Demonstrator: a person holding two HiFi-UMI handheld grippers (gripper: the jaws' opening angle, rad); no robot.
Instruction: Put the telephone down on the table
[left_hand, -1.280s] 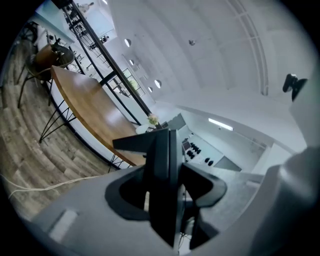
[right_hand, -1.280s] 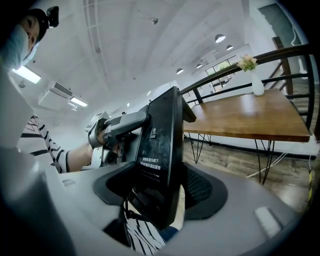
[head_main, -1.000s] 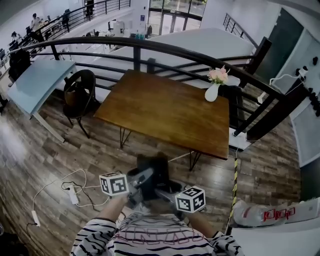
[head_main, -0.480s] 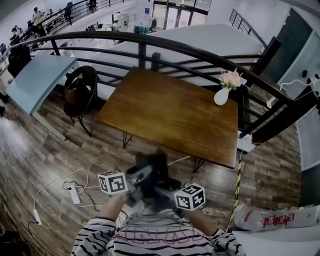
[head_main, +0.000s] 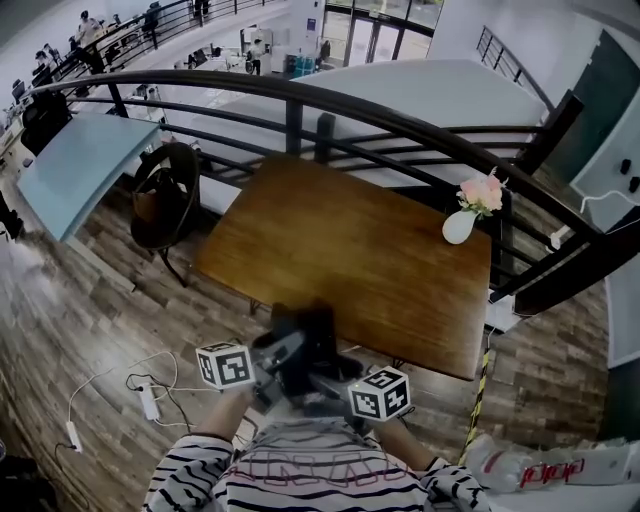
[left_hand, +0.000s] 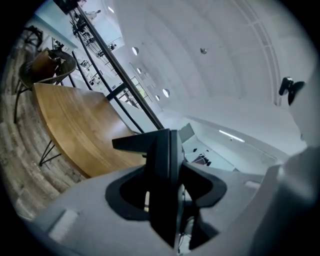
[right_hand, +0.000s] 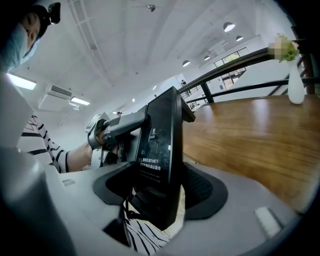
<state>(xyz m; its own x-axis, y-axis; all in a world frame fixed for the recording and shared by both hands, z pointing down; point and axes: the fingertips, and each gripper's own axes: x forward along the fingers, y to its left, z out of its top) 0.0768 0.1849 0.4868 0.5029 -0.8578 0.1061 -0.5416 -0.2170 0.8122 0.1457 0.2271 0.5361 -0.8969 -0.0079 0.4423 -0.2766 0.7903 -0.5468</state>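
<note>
Black slab-shaped telephone (right_hand: 159, 145) carried in the air, not yet on the brown wooden worktop (head_main: 350, 250).
The left tool (left_hand: 167, 192) pinches one edge of the telephone and the right tool (right_hand: 160, 192) pinches the opposite edge; the body stands upright between them. It is held close in front of the person, just at the near edge of the worktop and clear of its surface. A white vase with pink flowers (head_main: 459, 227) stands at the far right corner.

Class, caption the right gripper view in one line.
Right gripper and left gripper clamp a black telephone near a wooden table with a flower vase.
</note>
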